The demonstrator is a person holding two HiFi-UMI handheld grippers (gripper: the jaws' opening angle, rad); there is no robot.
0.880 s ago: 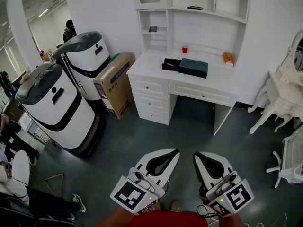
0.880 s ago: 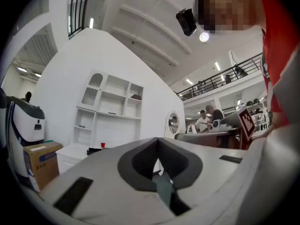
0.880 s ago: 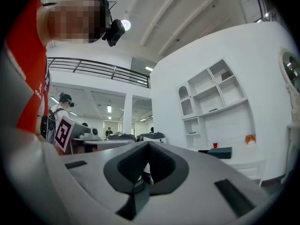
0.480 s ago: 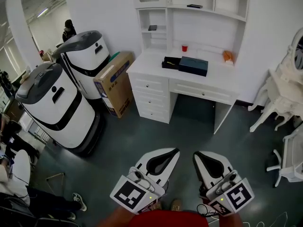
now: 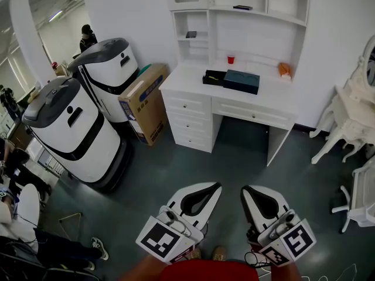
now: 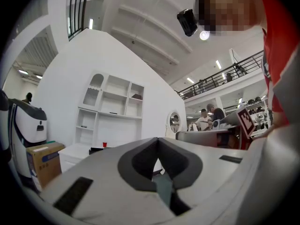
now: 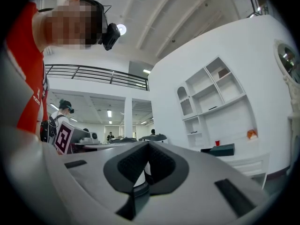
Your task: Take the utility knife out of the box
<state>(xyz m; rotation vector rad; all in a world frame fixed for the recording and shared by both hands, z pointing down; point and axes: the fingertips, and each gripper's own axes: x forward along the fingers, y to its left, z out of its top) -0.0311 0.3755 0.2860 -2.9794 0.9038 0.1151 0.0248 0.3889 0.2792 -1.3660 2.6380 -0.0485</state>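
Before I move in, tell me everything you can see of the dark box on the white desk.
The box is a dark teal, flat rectangular case, matt-looking, lying flat on the white desk below the shelves. A lower black piece, perhaps its tray or lid, sits at its left end; whether they touch cannot be told. Nothing lies on top. No knife shows from here.

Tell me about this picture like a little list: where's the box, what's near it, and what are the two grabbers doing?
Place: white desk by the wall, far from both grippers
Box: dark box on the desk, black tray beside it
Nearby: red cup behind them
Knife: too small to tell
Left gripper: fingers shut, empty
Right gripper: fingers shut, empty
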